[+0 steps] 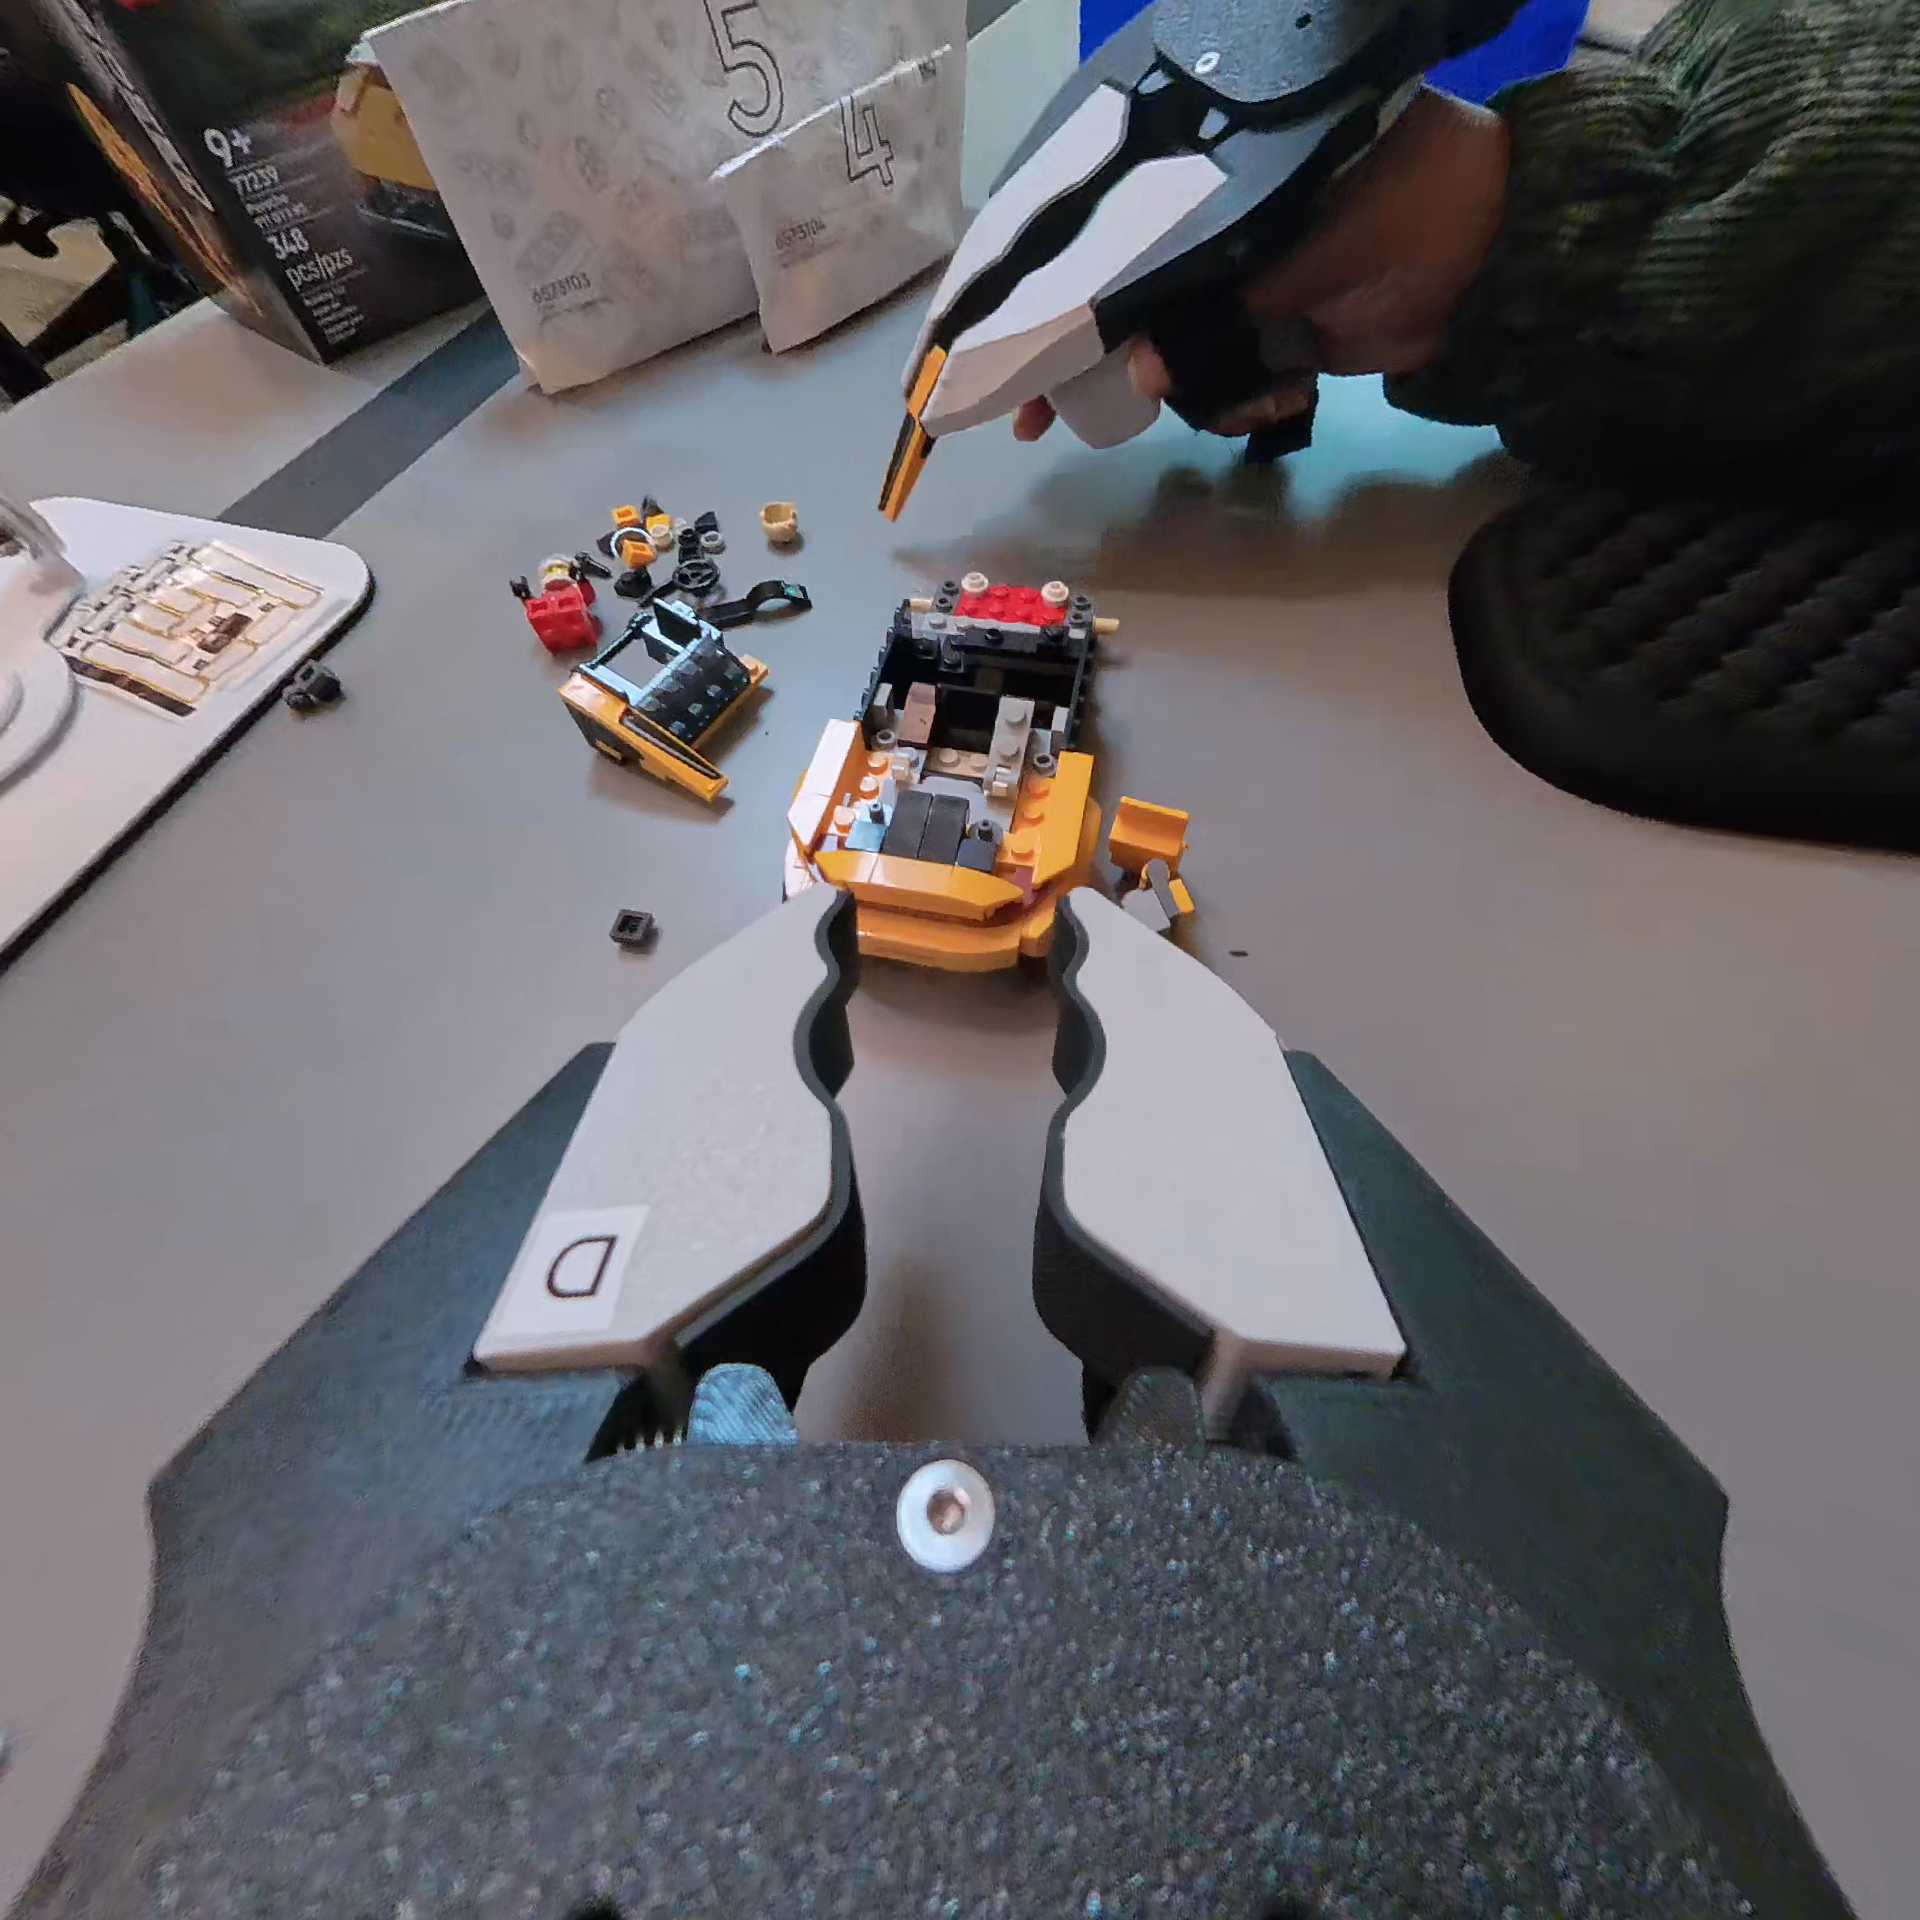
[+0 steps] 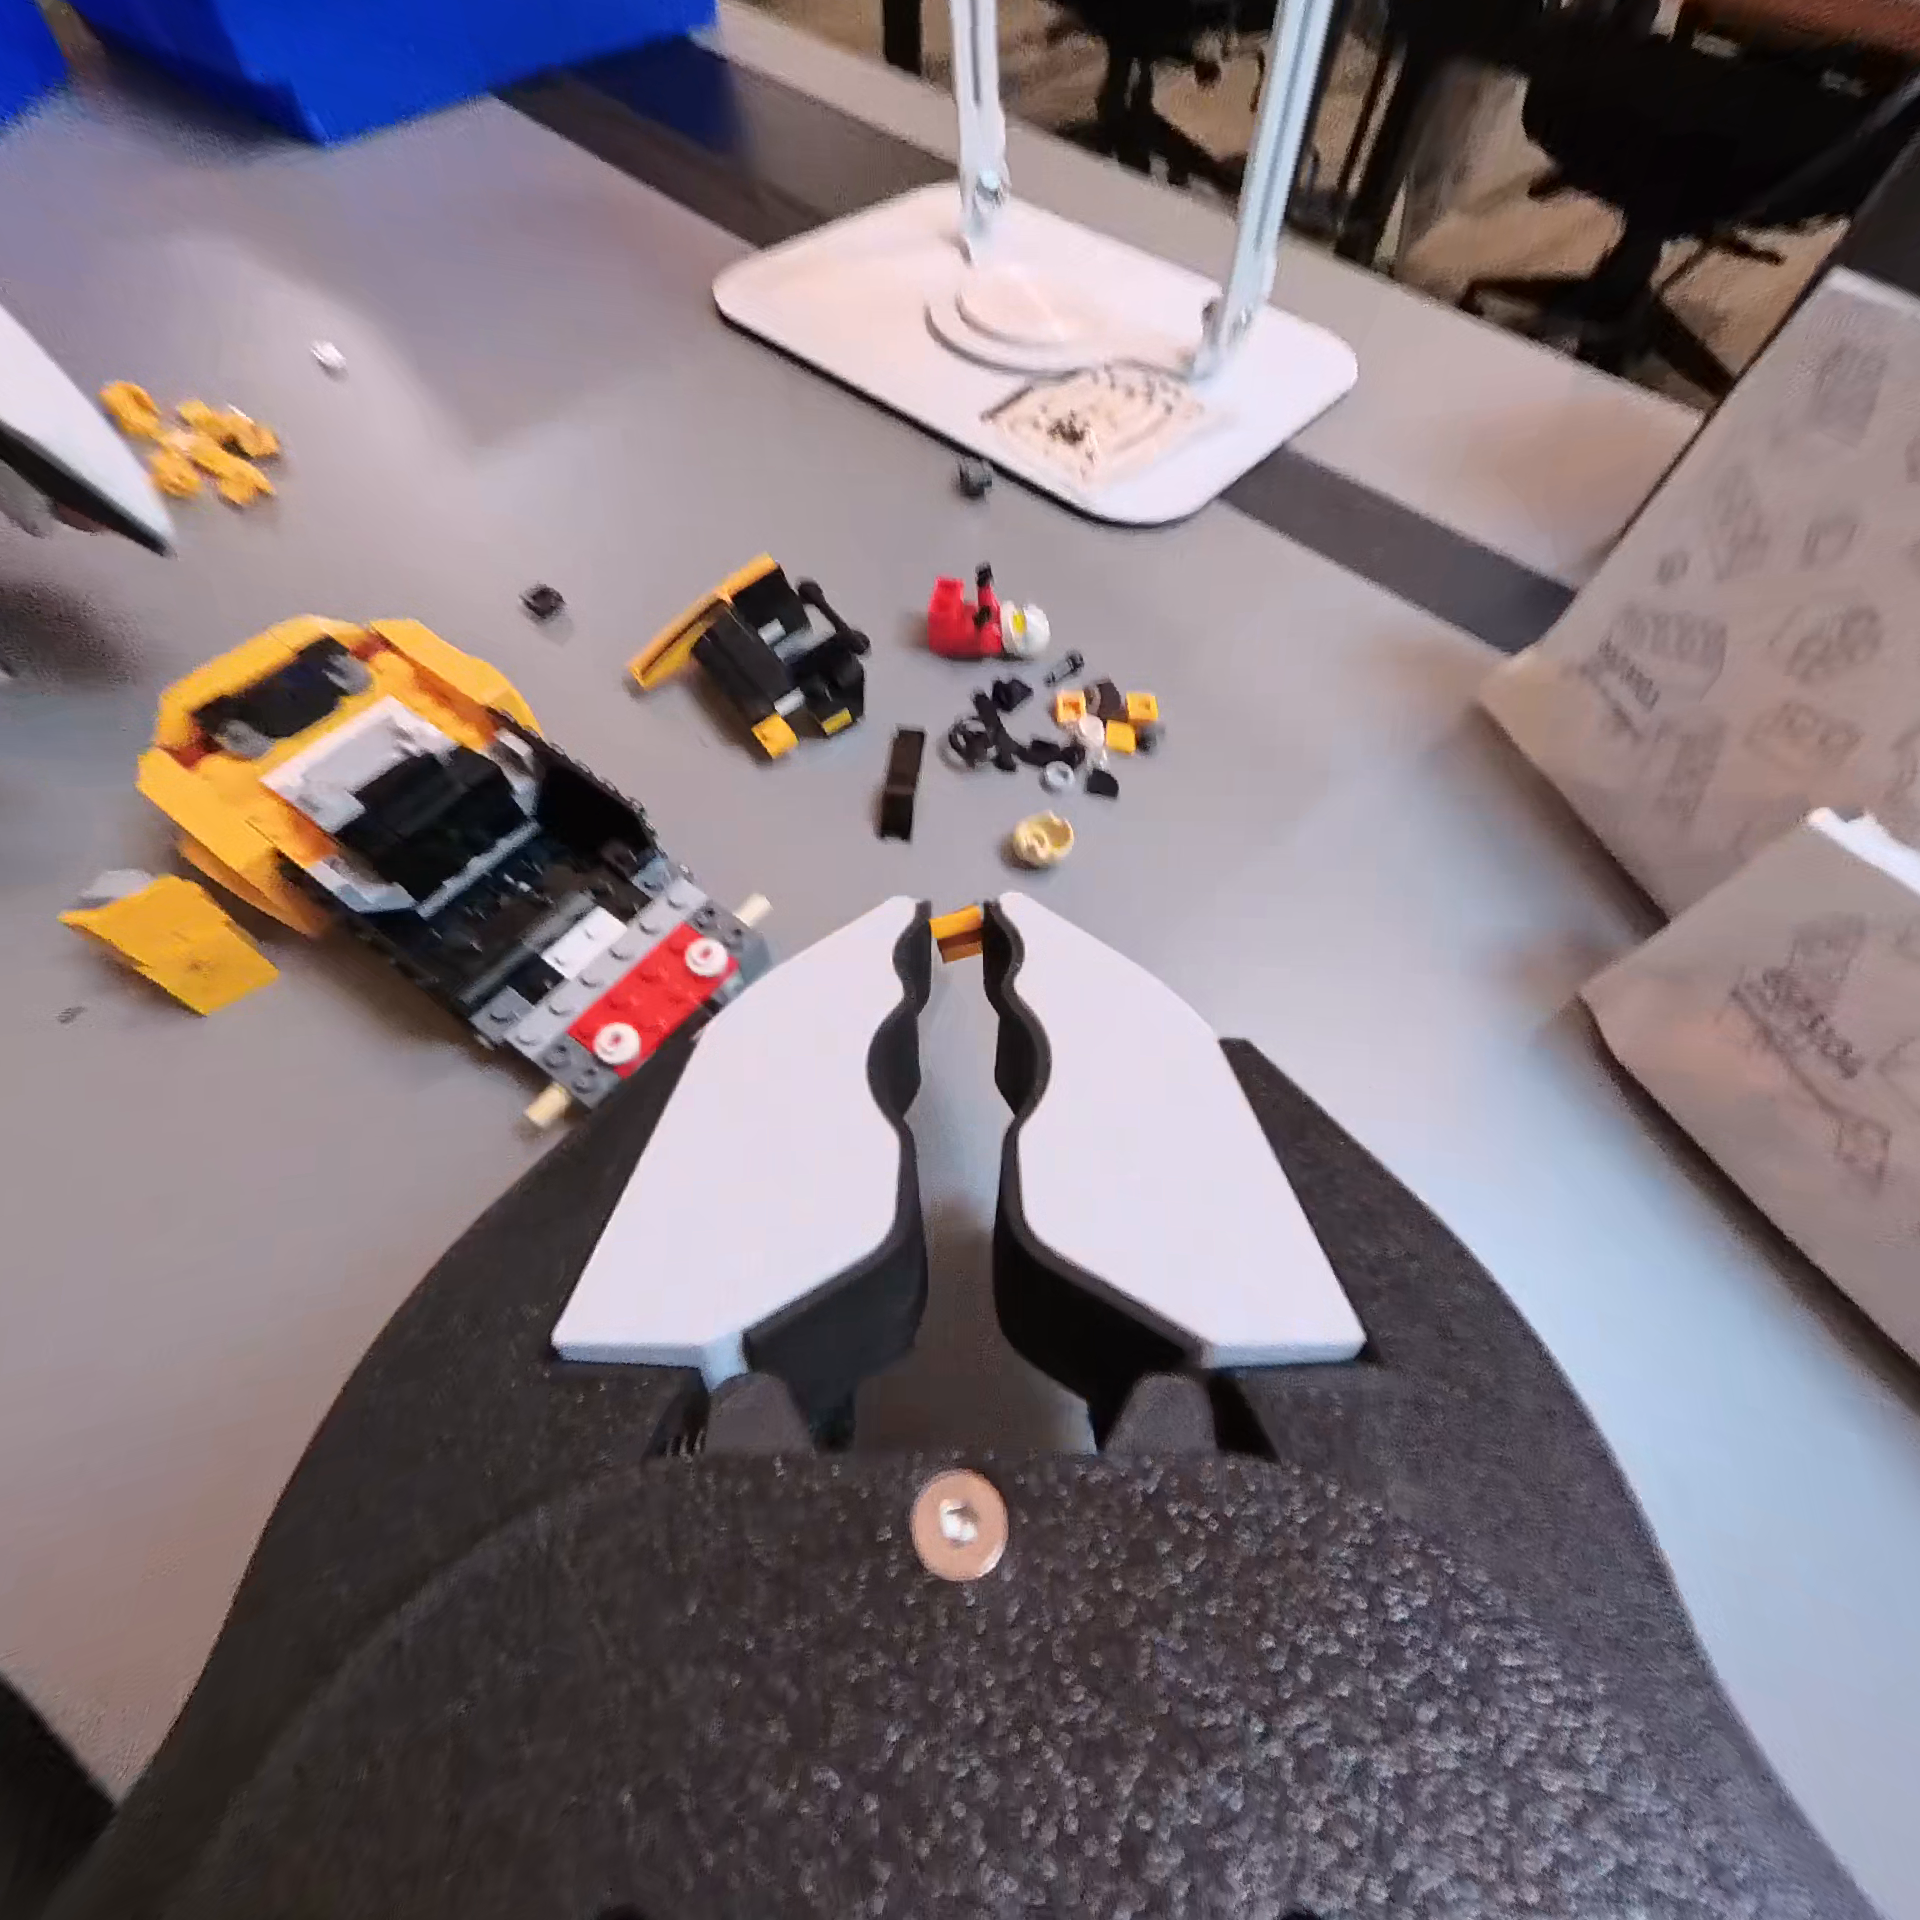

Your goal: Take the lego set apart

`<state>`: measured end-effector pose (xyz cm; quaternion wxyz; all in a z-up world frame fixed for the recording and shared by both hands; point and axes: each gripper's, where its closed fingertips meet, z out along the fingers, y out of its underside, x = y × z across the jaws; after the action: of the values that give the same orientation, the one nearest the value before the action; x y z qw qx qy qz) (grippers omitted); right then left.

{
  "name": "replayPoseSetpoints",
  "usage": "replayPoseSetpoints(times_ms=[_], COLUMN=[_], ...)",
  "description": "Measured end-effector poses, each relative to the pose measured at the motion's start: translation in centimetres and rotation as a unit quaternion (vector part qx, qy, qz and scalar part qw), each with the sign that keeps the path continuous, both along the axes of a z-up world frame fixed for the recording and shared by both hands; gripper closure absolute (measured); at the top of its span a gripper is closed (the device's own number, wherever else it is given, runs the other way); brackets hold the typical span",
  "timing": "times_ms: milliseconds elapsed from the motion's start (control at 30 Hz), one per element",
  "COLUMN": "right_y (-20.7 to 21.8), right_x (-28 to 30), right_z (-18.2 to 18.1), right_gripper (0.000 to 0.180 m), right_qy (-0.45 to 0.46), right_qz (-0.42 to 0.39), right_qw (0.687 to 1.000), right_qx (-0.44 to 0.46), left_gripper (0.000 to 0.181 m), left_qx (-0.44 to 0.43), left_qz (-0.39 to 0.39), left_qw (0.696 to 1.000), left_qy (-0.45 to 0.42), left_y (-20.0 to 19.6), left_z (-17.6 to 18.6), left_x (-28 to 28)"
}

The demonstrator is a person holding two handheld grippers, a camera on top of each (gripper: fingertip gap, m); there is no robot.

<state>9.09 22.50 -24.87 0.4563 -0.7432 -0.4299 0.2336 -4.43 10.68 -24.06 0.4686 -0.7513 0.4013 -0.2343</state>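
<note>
Jaws of the left gripper (image 1: 951, 914) stand partly open, their tips at either side of the orange nose of the toy car (image 1: 956, 790) on the grey table (image 1: 1455, 1039); whether they press it, I cannot tell. Farther off, the right gripper (image 2: 958, 920), lifted above the table, is nearly closed, pinching a small orange piece (image 2: 956, 928). Beyond lie a detached roof section (image 1: 665, 707) and scattered small parts (image 1: 665, 551).

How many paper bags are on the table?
2: a big bag at the back beside the box, and a small bag overlapping its right side. More may lie out of view.
</note>
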Motion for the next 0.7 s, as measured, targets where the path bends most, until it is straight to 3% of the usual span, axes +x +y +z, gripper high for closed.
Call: replayPoseSetpoints(times_ms=[167,367,700], right_y=[0.5,0.3,0.0], right_x=[-0.2,-3.4,-5.2], right_z=[-1.1,0.9,-0.8], right_gripper=[0.171,0.171,0.171], right_qy=[-0.051,-0.003,-0.029], right_qz=[-0.012,0.011,0.063], right_qw=[0.998,1.0,0.997], right_qx=[0.017,0.018,-0.032], left_gripper=[0.144,0.145,0.145], left_qx=[-0.004,-0.012,0.012], left_qz=[0.004,0.019,0.021], left_qw=[1.0,0.999,1.0], left_qy=[-0.004,-0.036,-0.019], left_y=[0.0,0.1,-0.1], left_z=[-0.6,0.0,0.3], left_x=[0.0,-0.9,-1.9])
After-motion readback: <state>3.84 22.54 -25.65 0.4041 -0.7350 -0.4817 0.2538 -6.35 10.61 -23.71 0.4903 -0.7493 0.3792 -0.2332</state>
